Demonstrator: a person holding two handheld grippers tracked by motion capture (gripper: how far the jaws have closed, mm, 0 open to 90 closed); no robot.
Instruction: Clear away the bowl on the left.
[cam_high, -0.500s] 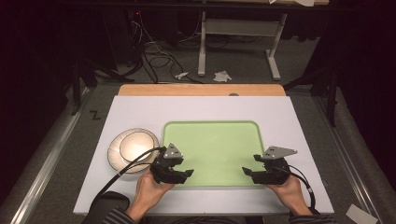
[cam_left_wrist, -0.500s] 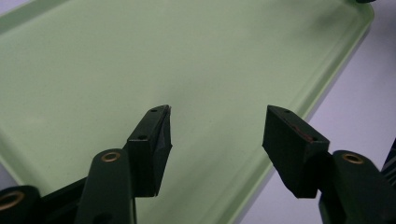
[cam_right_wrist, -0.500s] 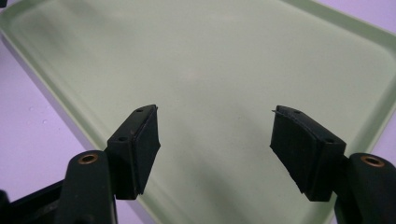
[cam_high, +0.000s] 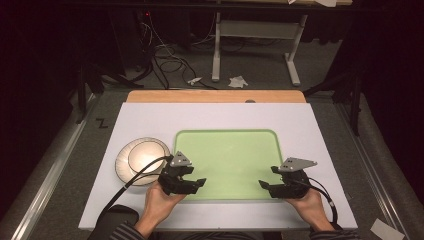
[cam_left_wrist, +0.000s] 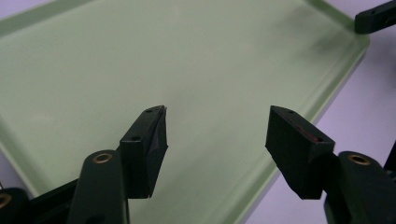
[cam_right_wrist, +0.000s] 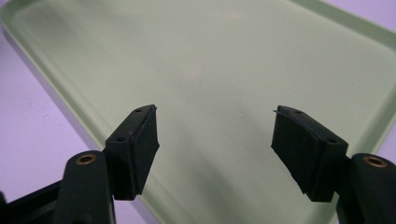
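A pale green tray (cam_high: 227, 150) lies flat in the middle of the white table. My left gripper (cam_high: 199, 182) hovers over the tray's near left corner, jaws wide apart with nothing between them. In the left gripper view the left gripper (cam_left_wrist: 215, 121) looks across the bare tray (cam_left_wrist: 140, 60), and the tip of the other gripper (cam_left_wrist: 373, 16) peeks in at top right. My right gripper (cam_high: 264, 186) sits at the tray's near right corner, open and empty. In the right gripper view the right gripper (cam_right_wrist: 215, 123) faces the bare tray (cam_right_wrist: 210, 56).
A stack of round pale plates (cam_high: 142, 160) rests on the table left of the tray, close to my left hand. A wooden strip (cam_high: 215, 96) runs along the table's far edge. Beyond it, cables and a desk frame (cam_high: 255, 45) stand on the floor.
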